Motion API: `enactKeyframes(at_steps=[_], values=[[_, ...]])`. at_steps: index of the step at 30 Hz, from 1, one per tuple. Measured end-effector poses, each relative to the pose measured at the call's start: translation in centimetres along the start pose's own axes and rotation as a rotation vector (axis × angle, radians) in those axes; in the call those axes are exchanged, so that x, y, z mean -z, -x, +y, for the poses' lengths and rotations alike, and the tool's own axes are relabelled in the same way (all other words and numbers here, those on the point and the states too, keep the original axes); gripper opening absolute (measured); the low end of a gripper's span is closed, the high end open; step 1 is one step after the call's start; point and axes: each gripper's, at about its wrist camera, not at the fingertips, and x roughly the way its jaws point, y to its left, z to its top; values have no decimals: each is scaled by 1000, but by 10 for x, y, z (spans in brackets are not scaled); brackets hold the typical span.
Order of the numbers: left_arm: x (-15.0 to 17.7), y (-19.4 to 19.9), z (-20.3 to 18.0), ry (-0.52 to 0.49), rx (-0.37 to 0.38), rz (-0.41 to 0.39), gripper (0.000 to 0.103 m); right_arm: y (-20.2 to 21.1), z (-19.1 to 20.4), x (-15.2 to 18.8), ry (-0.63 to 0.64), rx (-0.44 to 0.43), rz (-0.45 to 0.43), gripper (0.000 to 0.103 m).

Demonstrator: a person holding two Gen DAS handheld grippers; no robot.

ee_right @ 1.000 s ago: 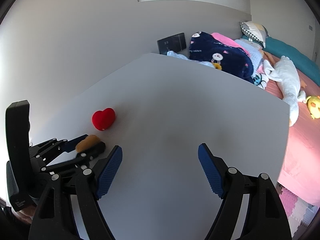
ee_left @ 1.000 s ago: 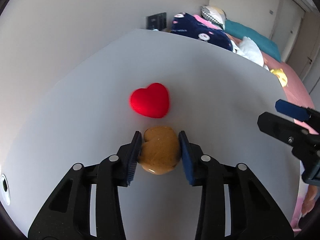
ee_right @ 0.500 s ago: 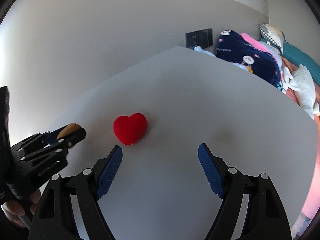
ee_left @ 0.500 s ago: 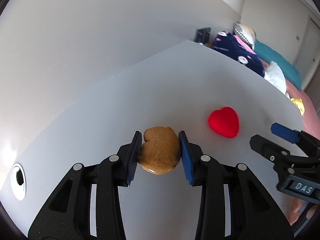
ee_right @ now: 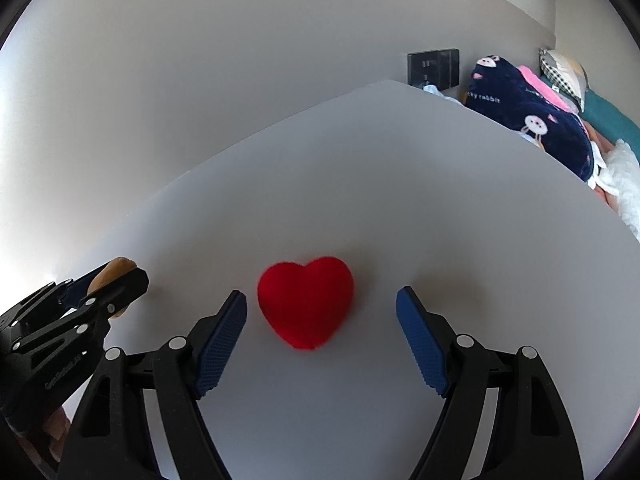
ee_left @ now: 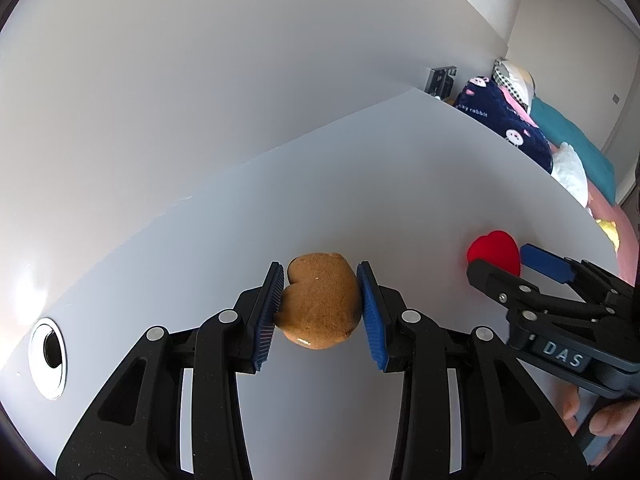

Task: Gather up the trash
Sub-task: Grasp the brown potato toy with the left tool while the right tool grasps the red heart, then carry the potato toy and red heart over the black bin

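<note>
1. Between the left gripper's [ee_left: 320,310] blue pads, a brown heart [ee_left: 320,306] is clamped clear of the table [ee_left: 360,184], ready for carrying off.
2. Right gripper [ee_right: 322,338] hangs unclenched, jaws flanking without touching the red heart [ee_right: 306,300] on the table, apparently next for collection.

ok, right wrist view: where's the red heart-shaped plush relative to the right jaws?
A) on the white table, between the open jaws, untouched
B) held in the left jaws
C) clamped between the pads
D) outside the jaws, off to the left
A: the red heart-shaped plush lies on the white table with clear gaps to both blue pads of the right gripper; the left gripper holds a brown heart-shaped piece instead.
</note>
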Motion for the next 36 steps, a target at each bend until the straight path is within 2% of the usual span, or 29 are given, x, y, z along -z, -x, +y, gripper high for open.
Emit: enactKeyframes(at_steps=[4, 20, 36], values=[[1, 0, 3, 7, 1, 4, 37, -2, 3, -4, 19, 15, -1, 50], [1, -2, -14, -48, 9, 14, 37, 17, -5, 5, 17, 7, 1, 50], [17, 46, -44, -88, 46, -20, 37, 76, -18, 24, -4, 6, -42, 50]])
